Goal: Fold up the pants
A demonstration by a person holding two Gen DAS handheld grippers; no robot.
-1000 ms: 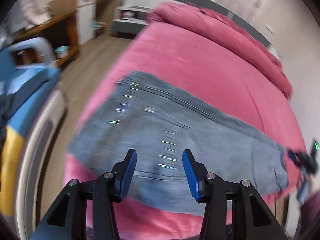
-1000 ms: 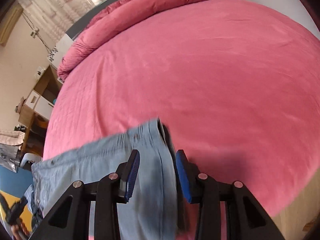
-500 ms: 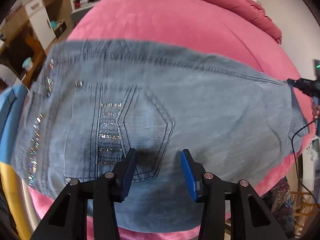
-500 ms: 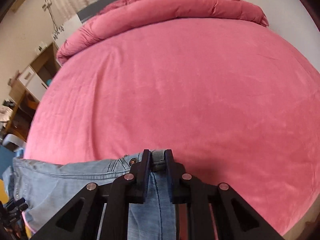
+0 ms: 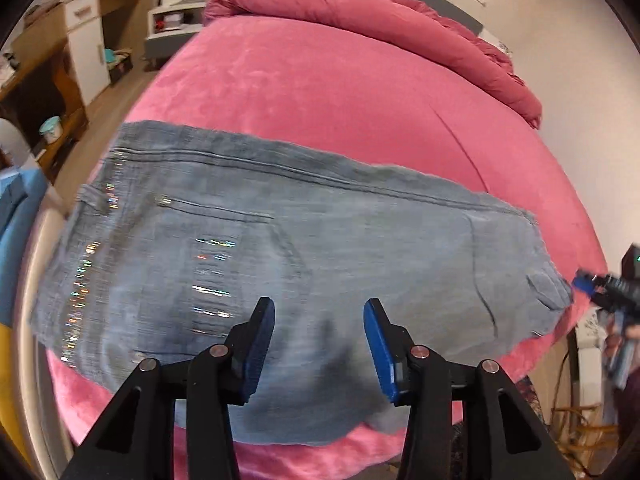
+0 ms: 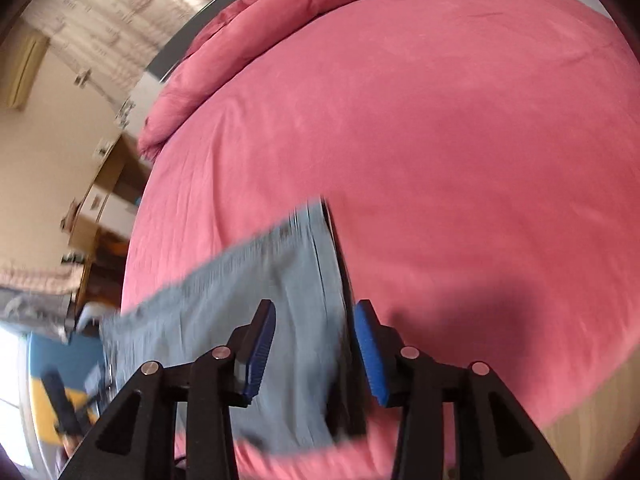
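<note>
Your left gripper has its blue-padded jaws spread wide, holding nothing. The light blue denim pants with sparkly rhinestone strips lie flat across the near edge of the pink velvety bedspread, filling the middle of the left wrist frame, just beyond and beneath the fingertips.

Your right gripper is also spread apart; the pants' right edge runs between its jaws at lower centre.

Half a second ago the right jaws were pinched on that denim edge; they have since let go and pulled back. The left view has also backed away from the fabric.

Both frames are motion-blurred, so seams and rhinestones smear. The pants' near edge is hidden behind the gripper bodies.
</note>
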